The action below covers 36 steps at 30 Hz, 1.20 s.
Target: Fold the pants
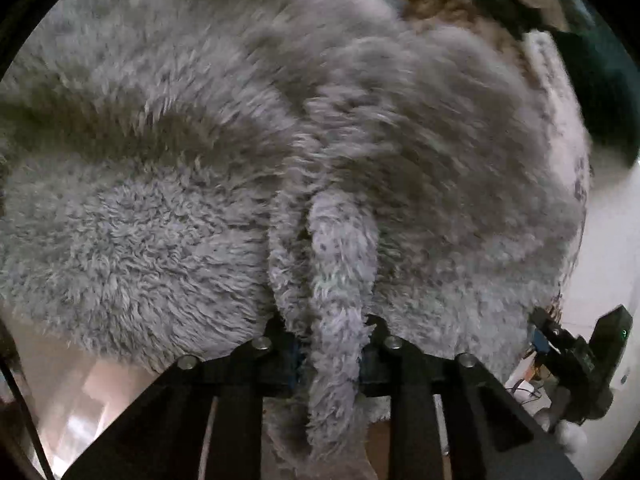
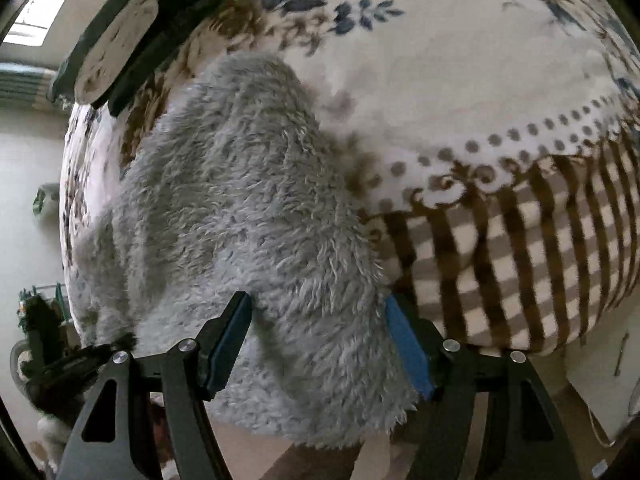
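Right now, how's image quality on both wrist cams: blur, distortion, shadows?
Left wrist view: grey fleece pants sharp near the lens, motion-smeared toward the upper right; dark shadow folds cross the pile. Right wrist view: mostly sharp, slight smear on the striped blanket; strong fisheye bowing in both, black corners.

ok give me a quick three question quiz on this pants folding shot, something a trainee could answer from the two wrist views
1. True or false: the left gripper is pinching a ridge of the grey fleece pants.
2. Multiple choice: in the right wrist view, the pants lie on A) a bare wooden floor, B) a patterned bedspread, C) a metal tray.
3. Fill in: the right gripper has its blue-padded fingers spread to either side of a fold of the ____.

Key
1. True; its fingers are closed on a bunched strip of fleece.
2. B; floral above, brown stripes at the edge.
3. Pants; the fingers stand apart.
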Motion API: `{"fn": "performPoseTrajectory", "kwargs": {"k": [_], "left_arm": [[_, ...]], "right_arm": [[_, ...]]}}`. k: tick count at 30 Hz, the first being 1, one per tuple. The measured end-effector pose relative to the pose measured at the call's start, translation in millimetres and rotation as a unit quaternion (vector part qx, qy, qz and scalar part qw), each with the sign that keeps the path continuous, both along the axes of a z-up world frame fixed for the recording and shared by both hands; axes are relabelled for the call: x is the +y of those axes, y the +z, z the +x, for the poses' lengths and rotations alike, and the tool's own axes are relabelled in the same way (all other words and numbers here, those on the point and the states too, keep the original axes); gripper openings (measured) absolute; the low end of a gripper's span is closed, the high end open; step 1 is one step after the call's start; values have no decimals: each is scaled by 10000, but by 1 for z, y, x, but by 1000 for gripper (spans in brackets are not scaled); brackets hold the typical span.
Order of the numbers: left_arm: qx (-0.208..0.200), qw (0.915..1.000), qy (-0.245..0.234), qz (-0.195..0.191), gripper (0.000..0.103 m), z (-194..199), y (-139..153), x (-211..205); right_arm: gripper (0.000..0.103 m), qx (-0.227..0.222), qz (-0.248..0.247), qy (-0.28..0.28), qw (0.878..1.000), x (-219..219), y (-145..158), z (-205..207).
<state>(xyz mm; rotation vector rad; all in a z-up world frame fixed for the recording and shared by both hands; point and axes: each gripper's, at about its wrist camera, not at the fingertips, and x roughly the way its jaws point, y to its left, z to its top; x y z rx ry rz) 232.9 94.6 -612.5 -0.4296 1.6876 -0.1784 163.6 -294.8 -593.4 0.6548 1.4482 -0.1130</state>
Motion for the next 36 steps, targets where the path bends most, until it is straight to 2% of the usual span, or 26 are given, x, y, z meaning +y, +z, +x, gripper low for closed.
{"fn": "performPoseTrajectory", "kwargs": {"k": [1,2,5,6,7,9,12,17,21,23,25,28,30,32,33,34,35,36], "left_arm": [[23,10000,51,-26,29,2,3,2],[-2,10000,25,13,29,4,9,3],[-488,9984,22,273,32,7,51,10],[-760,9965,38,341,39,9,70,11],[-864,9956,39,364,52,13,79,10],[-1082,9936,90,326,56,26,87,7],[-1131,9932,54,259,56,59,71,-11],[-875,9922,-166,872,58,93,14,-32],[-804,9942,111,707,59,97,0,-18],[-767,9951,175,603,60,98,-5,-12],[-739,9957,227,519,60,98,-9,-6],[-782,9954,195,513,60,93,3,-4],[-1236,9905,117,584,58,81,35,-1],[-1731,9838,158,433,58,65,65,3],[-2026,9784,322,256,64,50,86,12],[-2185,9747,450,113,87,39,96,21],[-2371,9692,664,-70,99,22,108,36],[-2441,9662,825,-81,103,16,111,44]], "right_arm": [[72,40,-26,45,10000,2,-1,2],[72,38,-50,73,10000,2,1,4],[72,-131,-120,155,9997,6,16,12],[72,-198,-118,189,9996,6,21,17],[72,-249,-107,228,9994,7,25,23],[72,-320,-118,311,9989,8,29,36],[72,-353,-205,497,9979,16,29,66],[72,59,-511,699,9962,25,0,107],[72,331,-814,750,9933,19,-23,121],[74,386,-799,695,9936,16,-31,125],[84,496,-770,644,9937,13,-40,128],[86,617,-775,644,9930,11,-47,130],[86,570,-806,622,9932,13,-35,129],[88,360,-909,725,9926,21,-13,124],[88,202,-980,798,9918,27,2,121],[88,48,-1033,885,9907,36,16,116],[88,-108,-1105,1004,9887,48,32,110],[88,-209,-1155,1091,9871,59,43,105]]}}
